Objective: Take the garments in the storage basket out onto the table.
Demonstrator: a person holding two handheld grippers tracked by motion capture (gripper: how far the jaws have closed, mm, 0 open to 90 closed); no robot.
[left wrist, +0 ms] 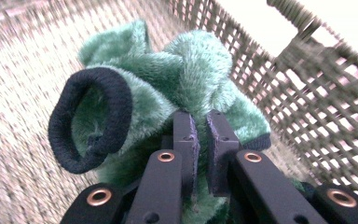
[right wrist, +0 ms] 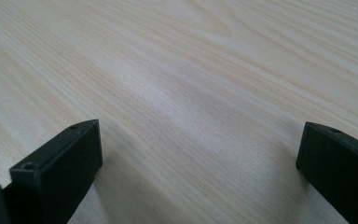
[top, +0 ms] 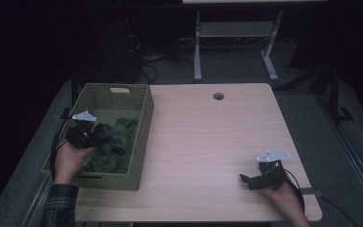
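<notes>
A fuzzy green garment with a black ribbed cuff lies bunched in the woven green basket at the table's left. My left gripper reaches into the basket and is shut on a fold of the green garment; the jaws pinch the plush cloth between them. My right gripper rests low over the table near its front right corner. In the right gripper view its jaws stand wide apart over bare wood, with nothing between the fingertips.
The light wooden table has a round cable hole near its far edge. The basket wall rises close on the right in the left gripper view. Beyond the table stand a dark floor and a white desk frame.
</notes>
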